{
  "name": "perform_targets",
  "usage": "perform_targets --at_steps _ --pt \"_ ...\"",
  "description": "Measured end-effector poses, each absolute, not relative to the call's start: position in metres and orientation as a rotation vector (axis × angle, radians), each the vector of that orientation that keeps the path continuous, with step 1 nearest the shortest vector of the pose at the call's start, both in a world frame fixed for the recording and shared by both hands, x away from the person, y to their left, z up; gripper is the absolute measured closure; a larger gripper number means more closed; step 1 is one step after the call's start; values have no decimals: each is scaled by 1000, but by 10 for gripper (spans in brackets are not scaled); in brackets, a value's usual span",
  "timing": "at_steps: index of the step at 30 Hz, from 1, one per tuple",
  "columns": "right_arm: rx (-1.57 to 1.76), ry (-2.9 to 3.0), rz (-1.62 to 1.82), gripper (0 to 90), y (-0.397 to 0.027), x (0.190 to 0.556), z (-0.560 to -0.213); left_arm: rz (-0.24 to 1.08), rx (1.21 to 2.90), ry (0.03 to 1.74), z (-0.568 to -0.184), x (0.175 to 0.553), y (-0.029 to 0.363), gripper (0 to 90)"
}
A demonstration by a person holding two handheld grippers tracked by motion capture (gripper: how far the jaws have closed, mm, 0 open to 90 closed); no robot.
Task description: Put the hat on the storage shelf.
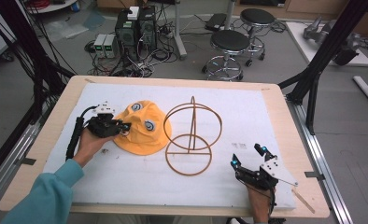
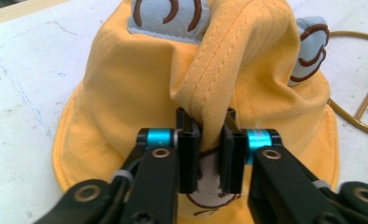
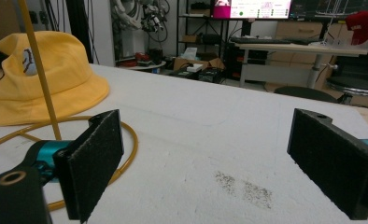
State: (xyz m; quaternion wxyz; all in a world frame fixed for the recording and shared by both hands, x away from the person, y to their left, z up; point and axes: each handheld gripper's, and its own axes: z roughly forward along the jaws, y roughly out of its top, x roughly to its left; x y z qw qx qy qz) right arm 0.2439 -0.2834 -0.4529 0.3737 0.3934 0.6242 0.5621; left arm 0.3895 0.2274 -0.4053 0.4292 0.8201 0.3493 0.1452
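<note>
A yellow bucket hat (image 1: 142, 126) with pale blue ear patches lies on the white mat, left of centre. My left gripper (image 1: 124, 126) comes at it from the left. In the left gripper view the jaws (image 2: 210, 135) are shut on a raised fold of the hat's (image 2: 140, 79) crown fabric. A gold wire hat stand (image 1: 191, 135), a flat base ring with an upright post and hoops, stands just right of the hat. My right gripper (image 1: 248, 155) rests near the front right of the mat, its jaws (image 3: 215, 158) wide open with nothing between them, facing the hat (image 3: 46, 70) and the stand's post (image 3: 37, 70).
The white mat (image 1: 126, 182) covers a wooden table. Behind the table on the floor are computer towers (image 1: 135, 28) with cables and two black stools (image 1: 230, 44). A patch of dark specks (image 3: 243, 186) marks the mat in front of the right gripper.
</note>
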Motion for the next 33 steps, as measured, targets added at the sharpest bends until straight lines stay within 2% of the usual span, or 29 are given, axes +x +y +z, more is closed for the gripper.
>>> perform_targets --at_steps 17,33 --pt "1016 1599 1438 95 -283 244 -453 336 1984 891 -381 379 244 860" --pt "1015 1598 1438 95 -283 244 -453 399 1918 852 -309 373 257 863"
